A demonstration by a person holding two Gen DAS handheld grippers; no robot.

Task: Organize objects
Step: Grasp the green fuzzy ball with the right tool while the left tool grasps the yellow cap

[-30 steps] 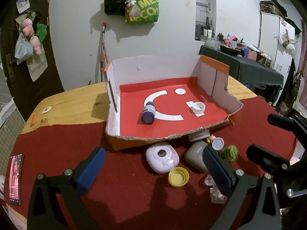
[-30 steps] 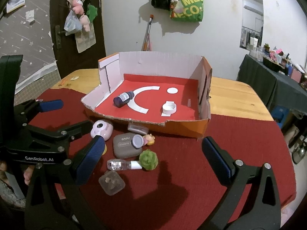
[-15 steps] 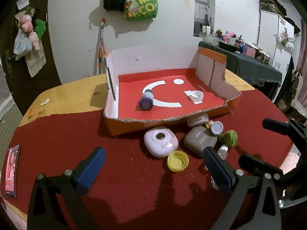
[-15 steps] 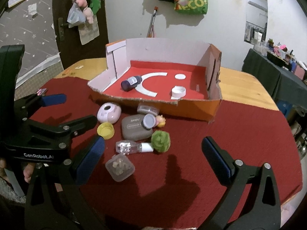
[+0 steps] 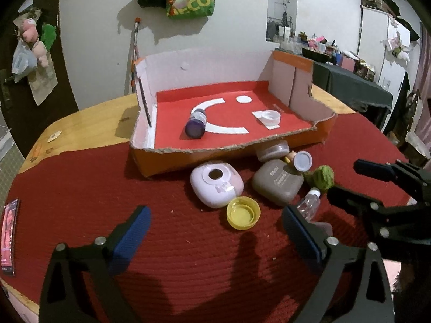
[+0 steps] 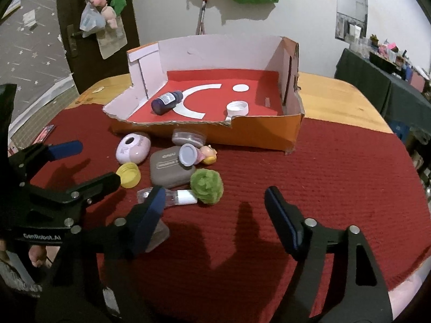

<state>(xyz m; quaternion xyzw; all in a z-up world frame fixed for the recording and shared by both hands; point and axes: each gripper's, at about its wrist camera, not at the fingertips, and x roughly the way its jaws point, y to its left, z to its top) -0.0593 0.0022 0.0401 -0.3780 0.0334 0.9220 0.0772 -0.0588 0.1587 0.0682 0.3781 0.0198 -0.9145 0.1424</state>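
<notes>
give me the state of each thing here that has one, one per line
cardboard box: open-topped, front wall torn low
purple bottle: capped, lying on its side in the box
white cap: loose in the box, open side up
yellow cap: off, open side up on the mat
clear bottle: lying down, white cap on
grey case: closed
left gripper: open, nothing between
right gripper: open, jaws just been closing, nothing gripped

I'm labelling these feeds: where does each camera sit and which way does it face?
Left wrist: on the left gripper, angled down at the cardboard box; the right gripper shows at right.
Right wrist: on the right gripper, same aim; the left gripper shows at left.
Shared: box, purple bottle, yellow cap.
</notes>
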